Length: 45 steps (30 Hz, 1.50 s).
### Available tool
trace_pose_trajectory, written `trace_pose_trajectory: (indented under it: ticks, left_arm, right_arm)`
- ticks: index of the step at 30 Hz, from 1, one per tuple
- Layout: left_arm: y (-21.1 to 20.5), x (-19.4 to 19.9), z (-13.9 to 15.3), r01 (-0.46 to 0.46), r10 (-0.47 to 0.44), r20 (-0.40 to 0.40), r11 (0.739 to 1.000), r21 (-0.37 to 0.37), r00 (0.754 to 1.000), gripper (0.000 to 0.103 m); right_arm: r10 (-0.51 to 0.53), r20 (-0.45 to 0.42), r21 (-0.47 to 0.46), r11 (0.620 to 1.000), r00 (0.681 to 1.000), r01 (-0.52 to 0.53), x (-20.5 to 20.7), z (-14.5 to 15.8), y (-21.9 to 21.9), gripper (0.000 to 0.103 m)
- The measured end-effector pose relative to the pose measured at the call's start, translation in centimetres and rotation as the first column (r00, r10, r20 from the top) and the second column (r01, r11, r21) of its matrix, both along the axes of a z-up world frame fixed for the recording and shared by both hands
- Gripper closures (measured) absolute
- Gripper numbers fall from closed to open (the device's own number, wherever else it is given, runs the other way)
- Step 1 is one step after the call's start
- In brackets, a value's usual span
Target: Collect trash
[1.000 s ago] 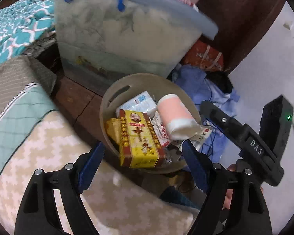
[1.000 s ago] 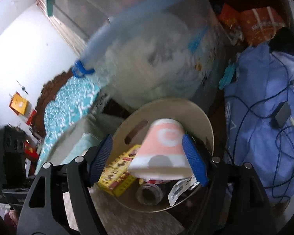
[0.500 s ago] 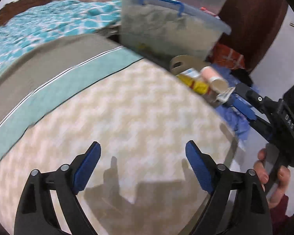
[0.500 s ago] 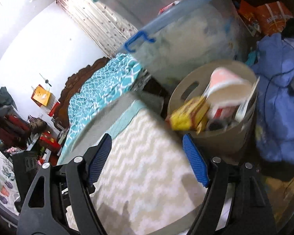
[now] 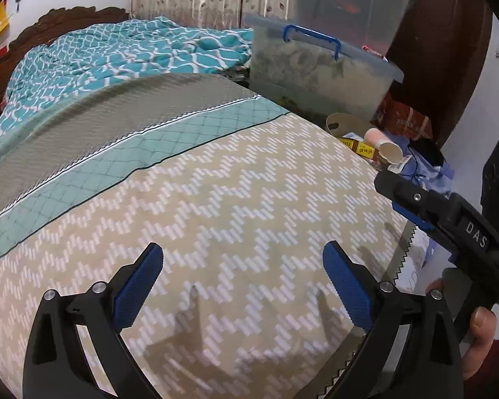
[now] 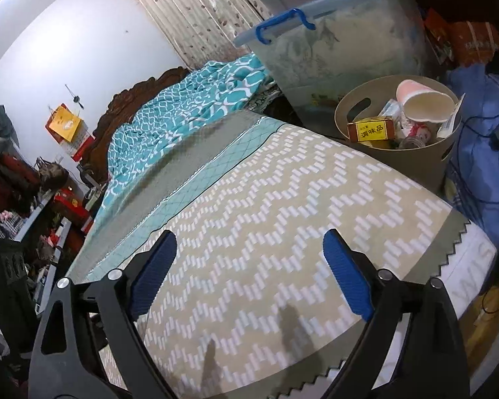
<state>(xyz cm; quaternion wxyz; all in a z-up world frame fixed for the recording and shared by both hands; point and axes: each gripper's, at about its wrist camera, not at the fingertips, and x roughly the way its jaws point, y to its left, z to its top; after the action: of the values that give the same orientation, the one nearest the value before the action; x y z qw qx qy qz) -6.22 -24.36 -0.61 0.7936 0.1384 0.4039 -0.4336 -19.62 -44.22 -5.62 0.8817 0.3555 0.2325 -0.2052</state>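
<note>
A beige trash bin [image 6: 396, 153] stands beside the bed's far corner, holding a pink paper cup [image 6: 422, 101], a yellow box [image 6: 371, 130] and other wrappers. In the left wrist view the bin [image 5: 341, 123] peeks out behind the bed with the cup [image 5: 384, 144] on top. My left gripper [image 5: 243, 282] hovers over the zigzag bed cover, jaws opening, nothing between them. My right gripper [image 6: 249, 269] also hangs over the cover, jaws opening and empty; it shows in the left wrist view [image 5: 415, 206], held by a hand [image 5: 482, 329].
The bed cover [image 6: 282, 219] fills the foreground; a teal quilt [image 5: 116, 56] lies farther back. A clear lidded storage box [image 6: 342, 40] stands behind the bin. Blue clothing with cables [image 6: 485, 153] lies right of the bin. Cluttered shelves [image 6: 23, 193] stand at left.
Both grippers pulled back from over the bin to above the bed. The pink cup that was between the right fingers now rests in the bin. Both jaws stand wider.
</note>
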Motion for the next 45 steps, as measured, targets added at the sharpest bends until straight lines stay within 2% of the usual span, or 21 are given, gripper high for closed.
trace_pose_trajectory:
  ticks: [6,11,15,22,27,36,45]
  left_arm:
    - [0.7,-0.3,0.6,-0.001,0.0,0.027,1.0,0.018,1.0,0.008]
    - [0.9,-0.5,1.4,-0.047,0.043,0.092,0.998,0.044,0.995,0.008]
    - [1.5,-0.3,2.0,-0.076,0.072,0.11,0.997,0.034,0.991,0.008]
    - [1.9,-0.7,3.5,-0.112,0.107,0.196,0.994,0.014,0.975,0.008]
    - [1.5,-0.7,3.2,-0.108,0.099,0.185,0.993,0.038,0.978,0.008]
    - [1.3,-0.6,3.5,-0.109,0.103,0.177,0.994,0.024,0.979,0.008]
    - [0.7,-1.6,3.8,-0.12,0.107,0.212,0.992,0.048,0.971,0.008]
  right_arm:
    - [-0.059,0.003,-0.004,0.998,0.998,0.059,-1.3,0.8,0.5,0.011]
    - [-0.053,0.008,-0.009,0.999,0.999,0.053,-1.4,1.2,0.7,0.01]
    - [-0.041,0.014,-0.009,0.999,0.999,0.041,-1.1,1.4,0.9,0.01]
    - [-0.06,0.02,-0.011,0.998,0.998,0.061,-1.6,1.8,1.0,0.01]
    - [-0.074,0.017,-0.022,0.997,0.997,0.074,-2.1,2.2,1.1,0.01]
    - [-0.106,0.015,-0.05,0.993,0.994,0.106,-3.3,2.7,1.5,0.01]
    - [-0.127,0.035,-0.045,0.991,0.991,0.129,-4.3,2.8,1.2,0.01]
